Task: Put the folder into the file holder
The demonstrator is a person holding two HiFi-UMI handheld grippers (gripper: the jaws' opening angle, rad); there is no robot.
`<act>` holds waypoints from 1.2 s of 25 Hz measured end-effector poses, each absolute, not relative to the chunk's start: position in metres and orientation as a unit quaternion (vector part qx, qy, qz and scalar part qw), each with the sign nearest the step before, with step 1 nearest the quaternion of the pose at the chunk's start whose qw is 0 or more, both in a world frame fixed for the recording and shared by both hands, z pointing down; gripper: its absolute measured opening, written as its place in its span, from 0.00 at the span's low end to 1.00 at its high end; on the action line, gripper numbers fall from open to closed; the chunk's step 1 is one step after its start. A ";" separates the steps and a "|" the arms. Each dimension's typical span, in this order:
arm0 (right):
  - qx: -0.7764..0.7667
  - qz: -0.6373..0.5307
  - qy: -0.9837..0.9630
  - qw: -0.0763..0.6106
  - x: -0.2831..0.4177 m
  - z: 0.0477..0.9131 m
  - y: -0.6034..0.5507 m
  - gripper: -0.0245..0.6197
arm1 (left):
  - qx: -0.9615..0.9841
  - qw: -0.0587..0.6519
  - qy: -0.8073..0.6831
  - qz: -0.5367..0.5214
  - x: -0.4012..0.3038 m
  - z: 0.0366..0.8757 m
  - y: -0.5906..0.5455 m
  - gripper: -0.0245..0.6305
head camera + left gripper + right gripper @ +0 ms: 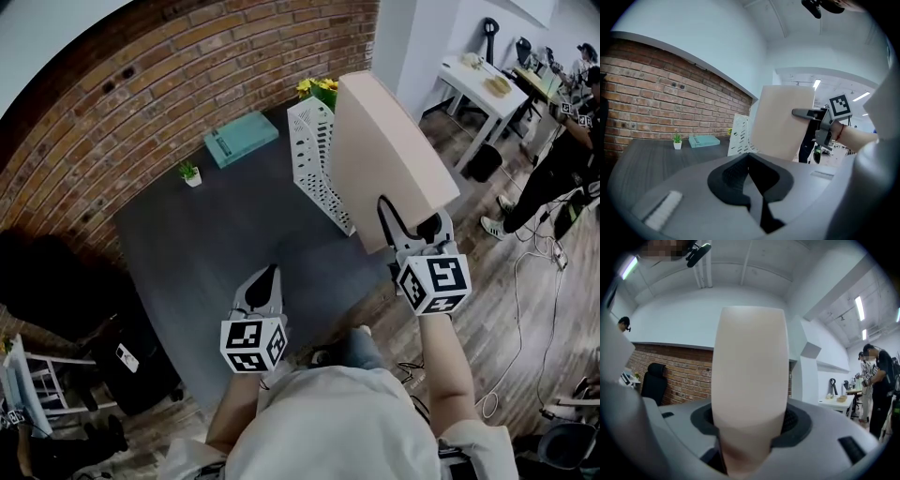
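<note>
Right gripper view alone shows folder between jaws.

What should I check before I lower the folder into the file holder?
1. Grip: ok. The right gripper is shut on the folder.
2. Folder free: ok. It hangs in the air, above the table.
3. Target: ok. The holder stands upright on the table.
4. Holder empty inside: cannot tell; the folder hides part of it.
5. Alignment with the opening: cannot tell; the folder is close beside the holder.
6. Free path: ok. The left gripper is shut, empty and apart from the holder.
</note>
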State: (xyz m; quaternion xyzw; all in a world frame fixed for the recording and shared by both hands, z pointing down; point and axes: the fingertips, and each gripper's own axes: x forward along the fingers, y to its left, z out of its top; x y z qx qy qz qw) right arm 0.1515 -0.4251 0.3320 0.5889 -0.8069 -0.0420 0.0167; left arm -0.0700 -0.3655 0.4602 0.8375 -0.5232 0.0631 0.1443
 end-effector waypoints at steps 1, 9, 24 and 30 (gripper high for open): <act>0.585 -0.043 -0.809 0.018 0.149 0.333 -0.427 0.45 | 0.836 0.145 -0.525 0.063 -0.071 0.461 -0.366 0.06; 0.554 -0.051 -0.830 0.045 0.136 0.338 -0.450 0.45 | 0.823 0.150 -0.545 0.057 -0.081 0.466 -0.381 0.06; 0.499 -0.031 -0.865 0.050 0.133 0.338 -0.528 0.45 | 0.798 0.159 -0.579 0.056 -0.076 0.475 -0.420 0.06; 0.483 -0.028 -0.874 0.048 0.128 0.336 -0.548 0.45 | 0.790 0.162 -0.589 0.055 -0.073 0.477 -0.431 0.05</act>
